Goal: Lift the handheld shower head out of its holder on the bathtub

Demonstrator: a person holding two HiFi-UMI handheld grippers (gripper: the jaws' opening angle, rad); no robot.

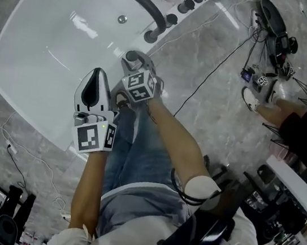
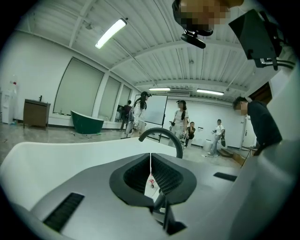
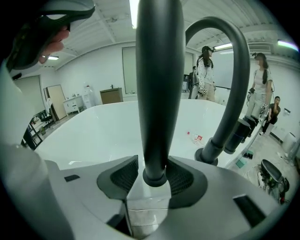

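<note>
1. Head view: the right claw (image 1: 133,59) sits at the rim of the white bathtub (image 1: 43,57), just below the arched black spout (image 1: 138,0). The left claw (image 1: 96,77) hangs beside it over the basin. The right claw's body covers what it reaches for, so its alignment probably cannot be judged from here. Risk: a lift guided by this view alone could start off-centre.

2. Left gripper view: the left claw (image 2: 150,171) has its jaws pressed together with nothing between them, and looks across the tub toward the spout. Risk: it is idle and gives no steadying. A careless swing could knock the spout or the rim.

3. Right gripper view: the shower head handle (image 3: 157,93) stands upright between the jaws of the right claw (image 3: 152,182). The jaws are spread wide, with a pad on either side, and do not squeeze it. Its lower end sits in a dark collar, seemingly the holder (image 3: 154,177), on the tub rim. The spout rises just beside it on the right. Risks:
   - Closing unevenly could push the smooth round handle sideways or let it slip.
   - Pulling at a tilt could bind it in the holder.
   - A lift that drifts right could strike the spout.
</note>
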